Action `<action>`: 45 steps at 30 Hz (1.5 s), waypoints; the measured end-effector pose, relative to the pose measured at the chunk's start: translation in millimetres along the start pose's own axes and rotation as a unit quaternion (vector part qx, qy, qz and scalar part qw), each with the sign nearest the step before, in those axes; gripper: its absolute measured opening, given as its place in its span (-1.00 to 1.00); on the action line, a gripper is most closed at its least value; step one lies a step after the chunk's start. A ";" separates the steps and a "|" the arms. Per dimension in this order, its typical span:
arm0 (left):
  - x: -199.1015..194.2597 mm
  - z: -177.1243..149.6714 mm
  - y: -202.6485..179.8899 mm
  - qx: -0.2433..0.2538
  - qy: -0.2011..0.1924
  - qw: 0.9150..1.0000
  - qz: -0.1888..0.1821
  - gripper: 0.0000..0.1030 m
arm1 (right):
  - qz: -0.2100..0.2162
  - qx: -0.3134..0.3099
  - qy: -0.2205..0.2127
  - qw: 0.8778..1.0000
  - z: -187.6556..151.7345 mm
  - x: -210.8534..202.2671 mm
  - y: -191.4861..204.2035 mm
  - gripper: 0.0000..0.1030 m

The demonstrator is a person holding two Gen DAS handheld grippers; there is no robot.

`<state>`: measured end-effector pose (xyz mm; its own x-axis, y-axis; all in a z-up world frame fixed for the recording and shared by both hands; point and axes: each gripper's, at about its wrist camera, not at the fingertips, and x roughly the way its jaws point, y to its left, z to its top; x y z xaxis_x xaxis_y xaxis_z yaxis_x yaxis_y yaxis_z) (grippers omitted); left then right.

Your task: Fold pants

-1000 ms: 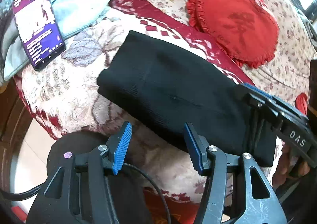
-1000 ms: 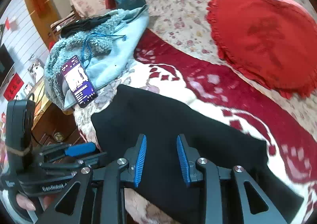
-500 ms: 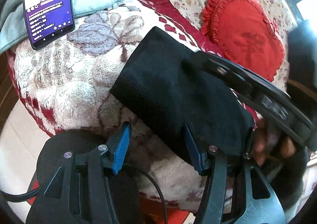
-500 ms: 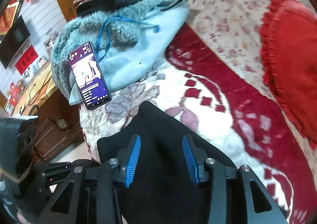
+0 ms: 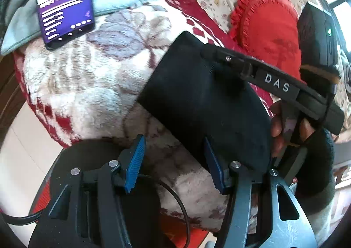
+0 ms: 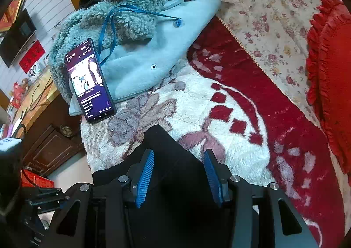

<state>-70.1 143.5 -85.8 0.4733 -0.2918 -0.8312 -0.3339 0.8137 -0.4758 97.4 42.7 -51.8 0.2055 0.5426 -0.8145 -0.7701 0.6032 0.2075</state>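
The black pants (image 5: 204,103) lie folded in a compact bundle on the red and white fleece blanket (image 5: 92,81). My left gripper (image 5: 173,166) is open at the bundle's near edge, its right pad beside the cloth, holding nothing. My right gripper (image 6: 177,177) is open and sits over the top of the pants (image 6: 162,147); its fingers straddle the cloth without pinching it. In the left wrist view the right gripper's body, marked DAS, lies across the bundle's far side.
A lit phone (image 6: 90,81) rests on a light blue fleece coat (image 6: 149,50) at the blanket's far left. A red heart cushion (image 5: 269,33) lies on the flowered sheet behind. The bed edge and a wooden cabinet (image 6: 48,145) are at left.
The long folded pants have been doubled over into a shorter bundle. The right gripper swung over onto the cloth and its jaws opened wider. The left gripper came closer.
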 end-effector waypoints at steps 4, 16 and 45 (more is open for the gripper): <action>8.2 9.0 -1.8 -0.011 0.001 1.000 -0.003 0.05 | 0.013 -0.004 0.012 1.000 2.6 12.5 -0.4 -0.10; 24.3 22.4 -22.0 -0.009 -0.029 1.000 -0.001 0.34 | 0.060 0.055 -0.010 0.997 -4.0 31.6 -15.0 -0.21; 39.2 -114.5 -218.8 0.354 0.057 0.931 -0.066 -0.52 | -0.069 0.366 -0.230 0.899 -250.8 -225.9 -115.0 -0.15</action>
<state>-71.8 -103.5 -47.3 0.3691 -0.4311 -0.8234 0.3608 0.8829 -0.3005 -12.0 -295.9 -27.5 0.6261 0.5164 -0.5842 -0.1496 0.8149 0.5600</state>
